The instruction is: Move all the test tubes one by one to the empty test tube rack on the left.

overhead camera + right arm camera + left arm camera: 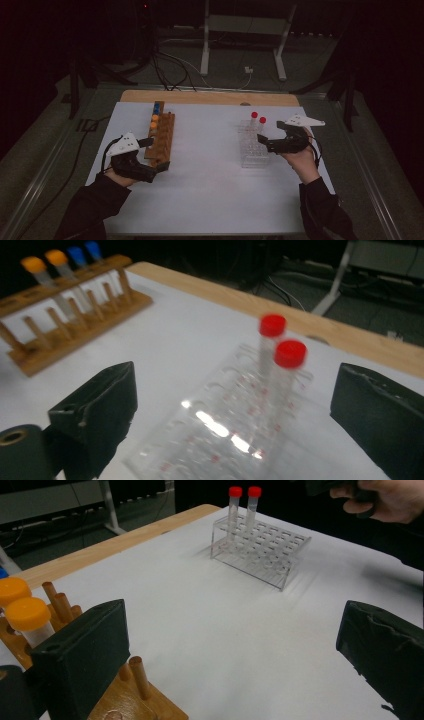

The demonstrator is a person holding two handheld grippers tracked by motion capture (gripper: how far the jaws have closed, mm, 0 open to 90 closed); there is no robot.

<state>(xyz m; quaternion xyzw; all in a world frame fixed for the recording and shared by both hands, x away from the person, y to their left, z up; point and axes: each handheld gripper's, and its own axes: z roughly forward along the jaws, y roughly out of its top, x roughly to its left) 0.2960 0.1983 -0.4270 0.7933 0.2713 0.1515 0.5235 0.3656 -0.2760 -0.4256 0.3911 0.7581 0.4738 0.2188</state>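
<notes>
Hovering wide and empty at the near end of the wooden rack (161, 136) — left gripper (159, 167). Showing orange-capped tubes (22, 614) beside its jaw in the left gripper view; blue-capped tubes (83, 252) appearing in the right gripper view. Standing spread around nothing beside the clear rack (252, 148) with two red-capped tubes (258, 118) — right gripper (262, 142). Lying bare between the racks, white surface (210, 150), edges well apart.

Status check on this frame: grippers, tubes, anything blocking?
Left gripper open, empty, at wooden rack. Right gripper open, empty, beside clear rack. Two red-capped tubes stand in clear rack. Nothing in the way.
</notes>
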